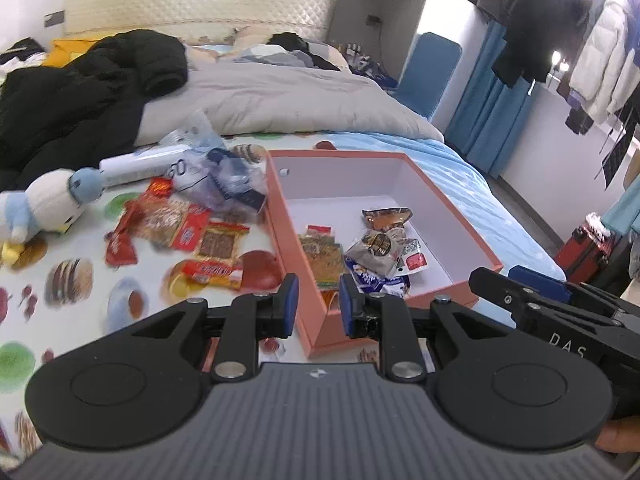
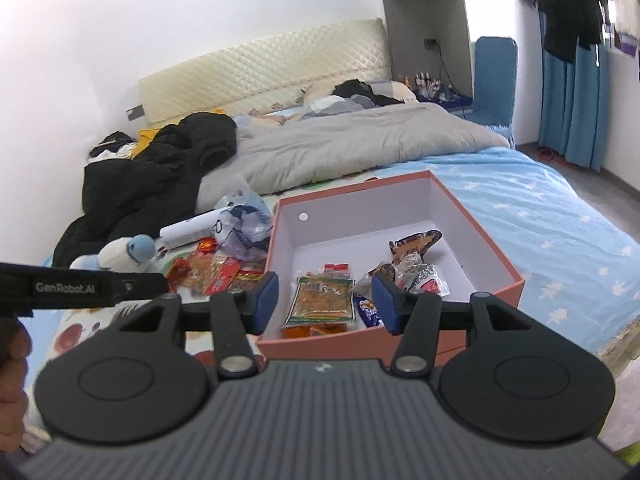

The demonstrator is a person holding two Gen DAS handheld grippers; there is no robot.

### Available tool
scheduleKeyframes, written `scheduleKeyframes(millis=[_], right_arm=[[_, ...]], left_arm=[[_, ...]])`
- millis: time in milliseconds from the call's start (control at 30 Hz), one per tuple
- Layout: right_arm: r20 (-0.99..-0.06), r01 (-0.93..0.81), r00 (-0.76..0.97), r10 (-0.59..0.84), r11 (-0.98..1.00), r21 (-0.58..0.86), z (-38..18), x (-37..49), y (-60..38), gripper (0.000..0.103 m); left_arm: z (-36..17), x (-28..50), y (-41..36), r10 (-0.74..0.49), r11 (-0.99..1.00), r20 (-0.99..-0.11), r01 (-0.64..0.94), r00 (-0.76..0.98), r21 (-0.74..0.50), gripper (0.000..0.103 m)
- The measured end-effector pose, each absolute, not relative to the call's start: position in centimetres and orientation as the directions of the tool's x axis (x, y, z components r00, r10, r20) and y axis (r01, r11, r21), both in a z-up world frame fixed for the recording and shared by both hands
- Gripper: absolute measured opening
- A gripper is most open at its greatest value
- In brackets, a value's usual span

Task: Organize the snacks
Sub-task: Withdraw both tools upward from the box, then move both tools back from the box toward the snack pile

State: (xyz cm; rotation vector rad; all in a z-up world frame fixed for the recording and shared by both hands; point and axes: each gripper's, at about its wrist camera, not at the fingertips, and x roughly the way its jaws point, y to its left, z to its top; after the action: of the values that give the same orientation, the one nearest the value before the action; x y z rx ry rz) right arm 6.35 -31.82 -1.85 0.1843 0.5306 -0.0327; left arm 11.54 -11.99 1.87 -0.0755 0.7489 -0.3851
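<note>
A salmon-pink box (image 1: pixel 448 204) with a white inside sits on the bed and holds several snack packets (image 1: pixel 376 246). It also shows in the right wrist view (image 2: pixel 476 220), with packets (image 2: pixel 324 300) inside. More red and orange snack packets (image 1: pixel 188 232) lie loose on the food-print sheet left of the box; they show in the right wrist view too (image 2: pixel 212 272). My left gripper (image 1: pixel 318 300) is open and empty above the box's near left corner. My right gripper (image 2: pixel 326 300) is open and empty above the box's near edge.
A plush penguin (image 1: pixel 44 204), a white tube (image 1: pixel 136 166) and a clear plastic bag (image 1: pixel 224 180) lie left of the box. A black jacket (image 1: pixel 72 100) and grey duvet (image 1: pixel 272 100) lie behind. The bed's right edge drops to the floor by a red suitcase (image 1: pixel 588 252).
</note>
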Motion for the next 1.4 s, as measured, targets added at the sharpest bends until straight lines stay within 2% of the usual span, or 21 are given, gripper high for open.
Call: scheduleKeyframes(millis=[600, 733, 1100, 1400], right_arm=[[-0.506, -0.063, 0.851, 0.140, 0.984, 0.166, -4.2, 0.1, -26.5, 0.054], [-0.509, -0.086, 0.847, 0.153, 0.985, 0.152, -4.9, -0.4, -25.7, 0.054], [-0.476, -0.144, 0.854, 0.209, 0.975, 0.170, -6.2, -2.0, -24.4, 0.054], [-0.512, -0.151, 0.829, 0.225, 0.972, 0.181, -7.7, -2.2, -23.2, 0.054]], left_arm=[[-2.9, 3.2, -5.9, -0.258, 0.966, -0.680, 0.173, 0.686, -0.192, 0.026], [-3.7, 2.5, -5.6, -0.230, 0.973, -0.678, 0.170, 0.699, -0.155, 0.026], [-4.4, 1.3, -4.0, -0.239, 0.970, -0.631, 0.146, 0.738, -0.197, 0.026], [-5.5, 0.7, -2.5, -0.234, 0.969, -0.637, 0.124, 0.734, -0.213, 0.025]])
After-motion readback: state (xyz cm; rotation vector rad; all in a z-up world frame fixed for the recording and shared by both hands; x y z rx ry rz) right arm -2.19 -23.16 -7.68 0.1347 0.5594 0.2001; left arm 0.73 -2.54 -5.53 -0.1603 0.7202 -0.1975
